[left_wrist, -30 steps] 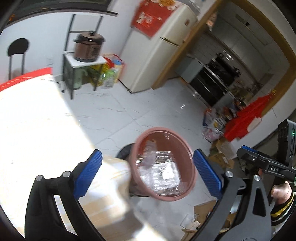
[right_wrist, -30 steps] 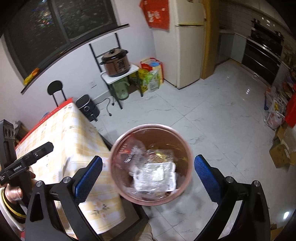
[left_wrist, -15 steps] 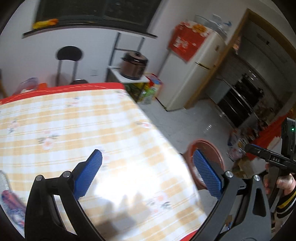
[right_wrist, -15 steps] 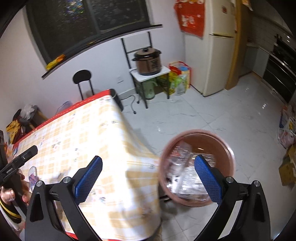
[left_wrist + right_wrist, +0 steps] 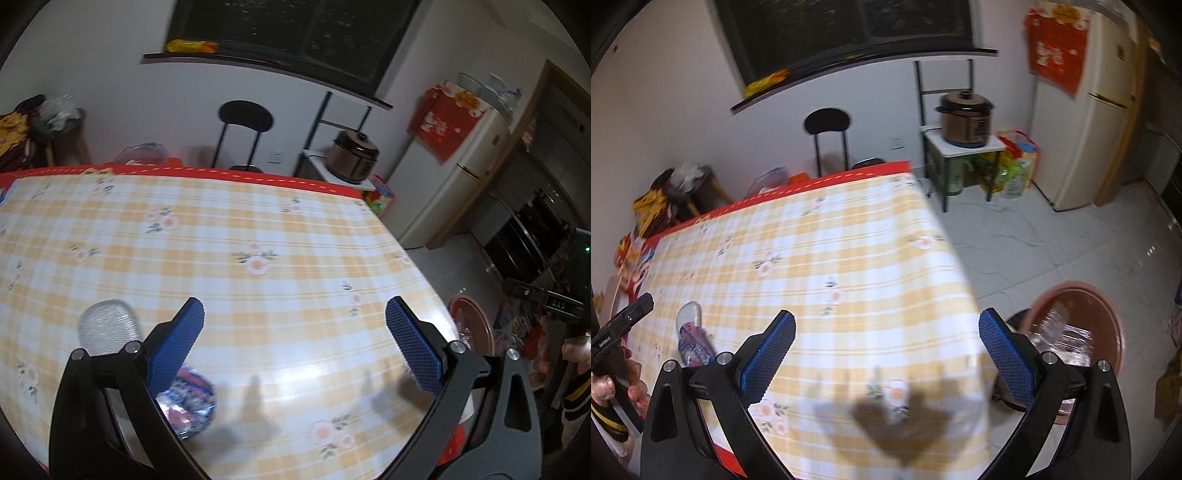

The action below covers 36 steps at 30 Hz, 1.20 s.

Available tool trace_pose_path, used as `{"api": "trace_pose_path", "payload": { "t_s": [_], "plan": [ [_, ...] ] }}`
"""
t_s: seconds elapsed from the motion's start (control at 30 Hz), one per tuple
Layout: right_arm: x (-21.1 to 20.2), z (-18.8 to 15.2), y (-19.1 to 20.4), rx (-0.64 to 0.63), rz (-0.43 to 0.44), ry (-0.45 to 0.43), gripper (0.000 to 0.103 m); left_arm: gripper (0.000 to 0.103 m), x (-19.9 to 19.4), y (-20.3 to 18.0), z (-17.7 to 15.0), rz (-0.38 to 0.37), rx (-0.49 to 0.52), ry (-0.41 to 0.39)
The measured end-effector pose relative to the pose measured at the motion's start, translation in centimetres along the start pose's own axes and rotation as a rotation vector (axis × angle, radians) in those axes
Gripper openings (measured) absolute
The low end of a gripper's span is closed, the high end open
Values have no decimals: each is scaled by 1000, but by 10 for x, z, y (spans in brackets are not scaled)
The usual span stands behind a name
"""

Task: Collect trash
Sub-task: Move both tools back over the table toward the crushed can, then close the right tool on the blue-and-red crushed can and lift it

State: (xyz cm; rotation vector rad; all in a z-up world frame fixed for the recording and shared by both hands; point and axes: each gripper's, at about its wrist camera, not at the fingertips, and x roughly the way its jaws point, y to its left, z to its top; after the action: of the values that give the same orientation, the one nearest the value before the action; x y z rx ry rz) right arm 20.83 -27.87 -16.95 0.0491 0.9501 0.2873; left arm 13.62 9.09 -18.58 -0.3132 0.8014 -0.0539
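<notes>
A table with a yellow checked cloth (image 5: 258,236) (image 5: 849,258) fills both wrist views. A shiny snack wrapper with blue and pink print (image 5: 188,397) (image 5: 692,338) lies on it at the near left, partly behind my left finger in the left wrist view. Beside it is a silvery foil piece (image 5: 107,326). My left gripper (image 5: 293,345) is open above the near part of the table, empty. My right gripper (image 5: 886,350) is open over the table's near right corner, empty. A brown round bin (image 5: 1078,332) (image 5: 471,325) with clear plastic trash stands on the floor, right of the table.
A black chair (image 5: 827,136) stands behind the table's far edge. A rice cooker (image 5: 966,114) sits on a small stand, with bags beside it and a fridge (image 5: 1089,110) further right. Clutter lies at the far left. A hand (image 5: 613,384) holds the other gripper.
Both views have swung left from the bin to the table. The bin, centred between the fingers a second ago, now sits at the right edge. The wrapper has come into view.
</notes>
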Motion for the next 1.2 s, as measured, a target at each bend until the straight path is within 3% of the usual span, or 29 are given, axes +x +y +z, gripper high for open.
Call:
{"api": "trace_pose_path", "payload": {
  "t_s": [0.47,0.8,1.2],
  "plan": [
    [59,-10,127,-144,117,101,98,97,-59,141,-42,150,-202,-2],
    [104,-41,226,-285,188,191,98,97,-74,199,-64,182,-274,17],
    [148,-109,372,-748,272,231,98,97,-85,254,-92,192,-352,29]
  ]
}}
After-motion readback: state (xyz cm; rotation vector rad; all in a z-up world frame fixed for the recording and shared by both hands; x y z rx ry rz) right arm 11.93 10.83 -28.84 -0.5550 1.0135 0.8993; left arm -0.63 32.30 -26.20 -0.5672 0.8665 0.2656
